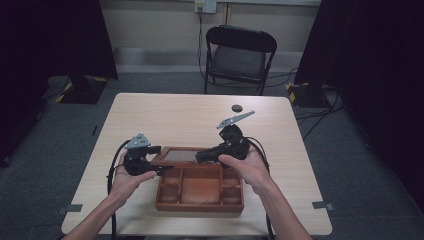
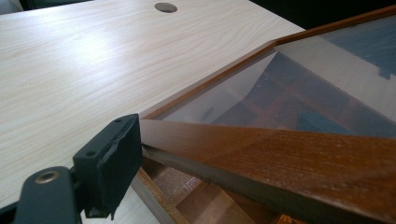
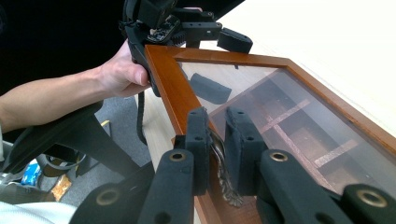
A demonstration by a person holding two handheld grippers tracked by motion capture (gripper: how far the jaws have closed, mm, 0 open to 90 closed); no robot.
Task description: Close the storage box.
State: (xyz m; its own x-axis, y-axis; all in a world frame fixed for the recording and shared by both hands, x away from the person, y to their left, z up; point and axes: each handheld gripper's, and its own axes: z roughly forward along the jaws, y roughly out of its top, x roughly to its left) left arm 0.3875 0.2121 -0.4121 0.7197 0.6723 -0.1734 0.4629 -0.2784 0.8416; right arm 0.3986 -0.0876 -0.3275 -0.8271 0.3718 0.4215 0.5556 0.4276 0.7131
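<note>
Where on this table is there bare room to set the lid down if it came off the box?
The far half of the table lies bare, apart from a small dark disc near the far edge. Strips along the left and right edges also lie free. The near middle is crowded: the wooden box, its glass lid, and both tools gripping the lid.

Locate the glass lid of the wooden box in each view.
High view: the glass lid sits centre, raised at the box's far end, between both grippers.
Left gripper view: right half, wooden frame rail crossing the lower right.
Right gripper view: centre to right, slanting up from the right gripper, which is shut on its ornate metal handle.
Shared landmark: the lid's wooden frame corner held by the left gripper.
</note>
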